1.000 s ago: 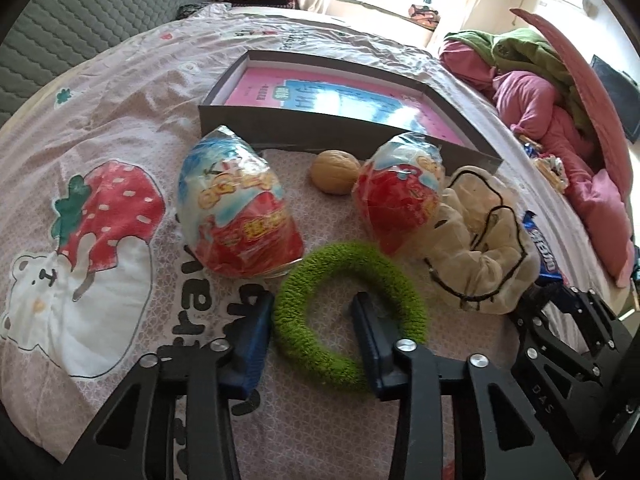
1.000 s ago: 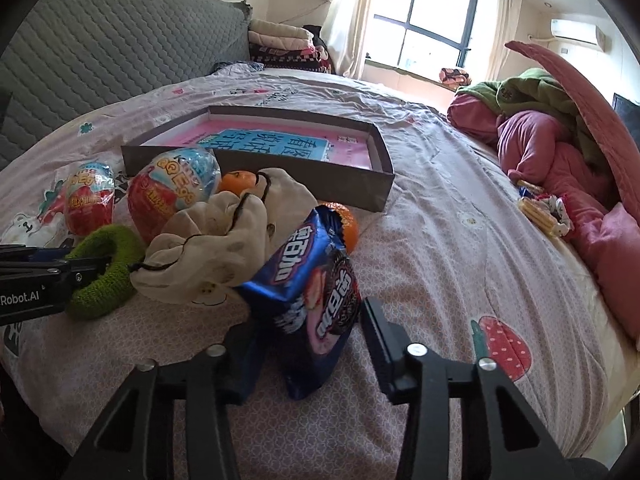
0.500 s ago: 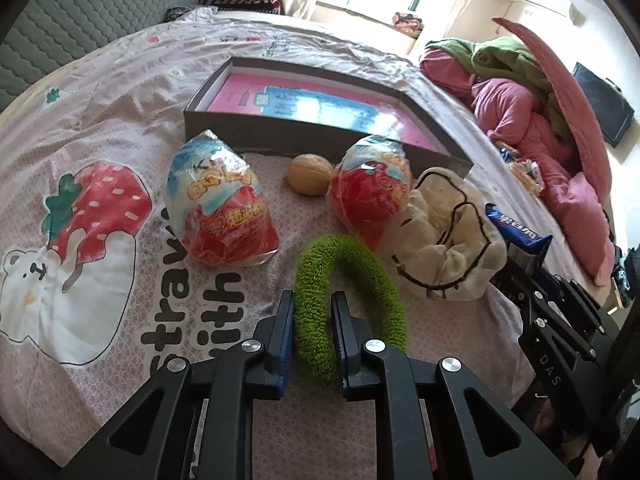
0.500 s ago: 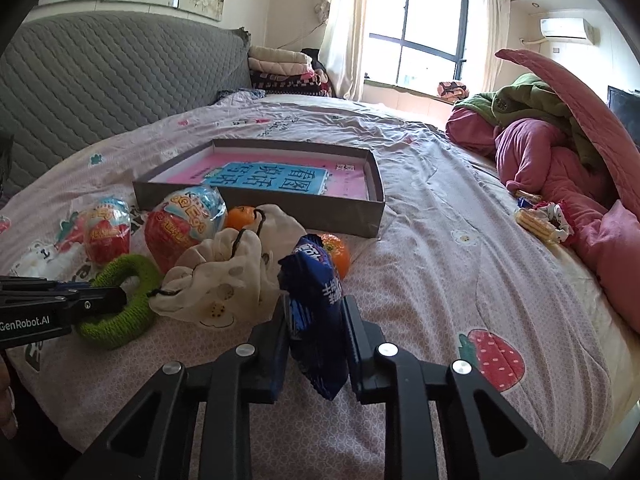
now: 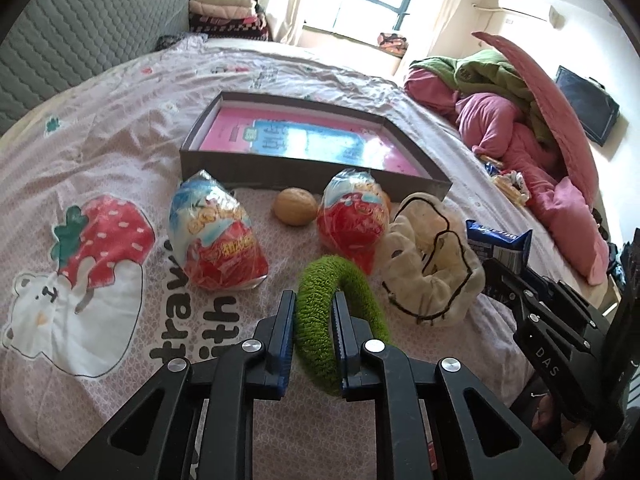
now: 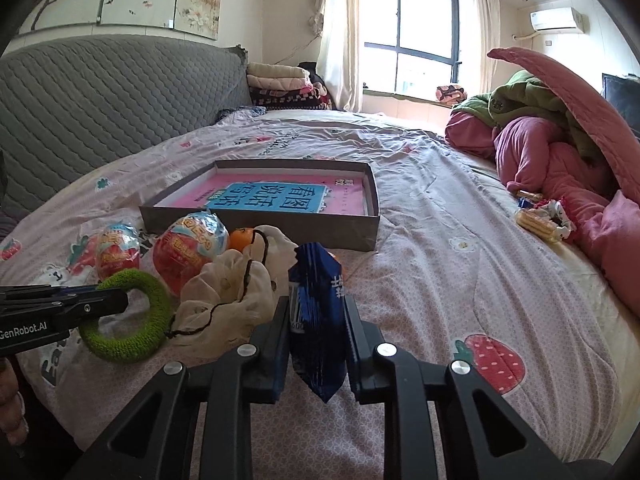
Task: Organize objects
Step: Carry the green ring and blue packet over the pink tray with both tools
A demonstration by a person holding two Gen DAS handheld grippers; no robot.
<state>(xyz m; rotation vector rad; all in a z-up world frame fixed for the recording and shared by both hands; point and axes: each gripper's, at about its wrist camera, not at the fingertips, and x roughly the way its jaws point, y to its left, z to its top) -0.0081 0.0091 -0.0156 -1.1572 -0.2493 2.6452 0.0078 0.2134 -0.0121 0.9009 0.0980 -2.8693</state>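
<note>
My left gripper is shut on the near side of a fuzzy green ring, lifted off the bedspread; the ring also shows in the right wrist view. My right gripper is shut on a blue snack packet, raised above the bed; the packet's top shows in the left wrist view. A grey shallow box with a pink and blue book inside lies beyond. Two red and blue wrapped toy eggs, a walnut and a cream drawstring pouch lie in front of the box.
An orange lies behind the pouch. A heap of pink and green bedding fills the right side. Small snacks lie near it. A grey quilted headboard stands at the left. The bed's near edge is just below both grippers.
Both grippers closed from open: the left on the green ring, the right on the blue packet. Both have since lifted their objects off the bedspread.
</note>
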